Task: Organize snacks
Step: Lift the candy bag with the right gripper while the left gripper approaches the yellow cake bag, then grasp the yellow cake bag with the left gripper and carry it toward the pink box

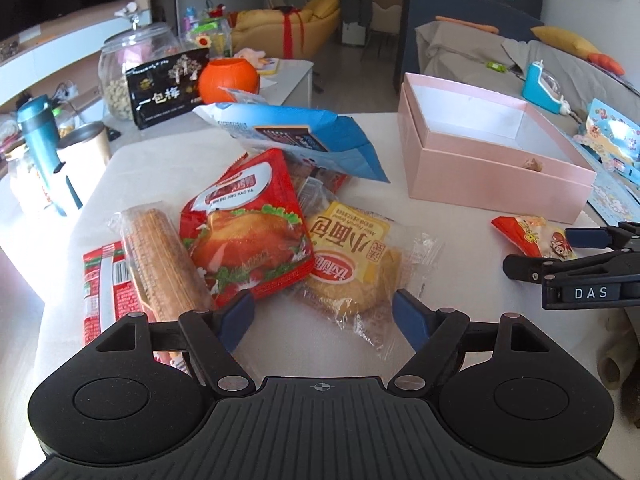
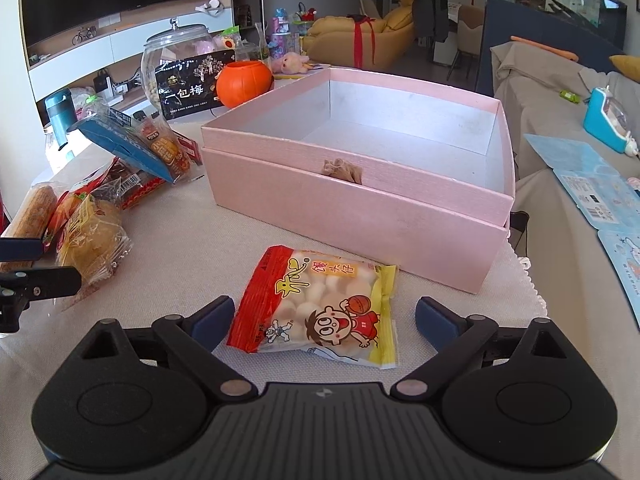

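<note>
Left wrist view: the left gripper (image 1: 324, 314) is hovering with its fingers wide apart over the bread packet (image 1: 354, 264), gripping nothing; snacks are lying piled on the table (image 1: 440, 216), the red chicken pouch (image 1: 244, 232) at 11 o'clock, the pink box (image 1: 492, 184) at 2 o'clock.

Right wrist view: the right gripper (image 2: 324, 320) is standing with fingers apart, straddling the bun packet (image 2: 320, 308) without touching; the pink box (image 2: 360, 216) is sitting open at 12 o'clock.

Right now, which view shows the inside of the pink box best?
The right wrist view: the pink box fills the centre, its pale floor open to sight. The left wrist view shows it off to the right, floor partly hidden by its front wall.
</note>
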Motion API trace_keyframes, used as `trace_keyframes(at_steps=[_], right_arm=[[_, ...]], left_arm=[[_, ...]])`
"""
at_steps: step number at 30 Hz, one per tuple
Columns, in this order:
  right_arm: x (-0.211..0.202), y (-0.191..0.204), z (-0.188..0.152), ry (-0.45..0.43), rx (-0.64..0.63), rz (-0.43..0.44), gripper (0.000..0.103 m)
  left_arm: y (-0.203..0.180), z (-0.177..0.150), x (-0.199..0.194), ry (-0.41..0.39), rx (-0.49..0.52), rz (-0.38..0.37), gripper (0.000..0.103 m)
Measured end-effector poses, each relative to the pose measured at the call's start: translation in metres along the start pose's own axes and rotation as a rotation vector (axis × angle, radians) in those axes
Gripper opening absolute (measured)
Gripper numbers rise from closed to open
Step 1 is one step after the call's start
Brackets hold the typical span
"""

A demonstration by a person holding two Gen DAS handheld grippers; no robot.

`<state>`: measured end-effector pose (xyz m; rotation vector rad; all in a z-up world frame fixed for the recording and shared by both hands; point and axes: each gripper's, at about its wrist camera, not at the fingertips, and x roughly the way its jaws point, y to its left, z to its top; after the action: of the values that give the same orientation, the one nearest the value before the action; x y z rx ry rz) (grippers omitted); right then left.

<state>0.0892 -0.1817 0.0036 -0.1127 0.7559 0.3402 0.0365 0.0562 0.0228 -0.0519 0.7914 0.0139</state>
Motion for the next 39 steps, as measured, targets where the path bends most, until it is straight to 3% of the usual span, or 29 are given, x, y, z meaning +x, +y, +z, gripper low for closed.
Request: trace_keyframes(at_steps=[2, 4, 5, 9, 11, 17, 21, 24, 26, 29, 34, 36, 39], right_arm=[[0.0, 0.0, 0.0, 0.0, 0.001, 0.0, 0.097], [0.0, 0.0, 0.0, 0.0, 0.001, 0.001, 0.097], [0.0, 0.0, 0.0, 0.0, 0.001, 0.0, 0.097], [0.0, 0.0, 0.0, -0.001, 0.003, -0.002, 0.098], [-0.001, -0.001, 0.0, -0.002, 0.008, -0.005, 0.098], [0.0, -0.001, 0.0, -0.002, 0.013, -0.006, 0.098], [0.0, -0.001, 0.0, -0.002, 0.015, -0.004, 0.098], [0.0, -0.001, 0.0, -0.002, 0.015, -0.004, 0.098], [0.0, -0.001, 0.0, -0.002, 0.015, -0.004, 0.098], [-0.001, -0.001, 0.0, -0.003, 0.017, -0.002, 0.098], [-0.005, 0.003, -0.002, 0.019, 0.002, -0.013, 0.098], [-0.012, 0.008, -0.004, 0.05, -0.026, 0.045, 0.098], [-0.03, 0.01, 0.0, 0.092, -0.033, 0.237, 0.097]], left_arm=[[0.006, -0.001, -0.001, 0.021, -0.072, -0.062, 0.071], [0.014, -0.002, -0.001, 0.039, -0.207, -0.186, 0.071], [0.016, 0.001, -0.002, 0.022, -0.258, -0.203, 0.071], [0.031, 0.016, 0.005, -0.029, -0.418, -0.175, 0.071], [0.033, 0.025, 0.016, -0.016, -0.437, -0.136, 0.07], [0.004, 0.043, 0.048, 0.011, -0.279, -0.079, 0.085], [-0.014, 0.04, 0.051, -0.018, -0.131, -0.051, 0.083], [-0.026, 0.028, 0.043, -0.026, 0.003, -0.115, 0.071], [-0.031, 0.017, 0.032, -0.017, 0.097, -0.199, 0.07], [-0.029, 0.004, 0.02, 0.014, 0.144, -0.304, 0.07], [-0.024, -0.011, 0.003, 0.038, 0.189, -0.303, 0.07], [-0.019, -0.015, -0.003, 0.038, 0.193, -0.28, 0.071], [-0.011, -0.018, -0.007, 0.028, 0.176, -0.261, 0.07]])
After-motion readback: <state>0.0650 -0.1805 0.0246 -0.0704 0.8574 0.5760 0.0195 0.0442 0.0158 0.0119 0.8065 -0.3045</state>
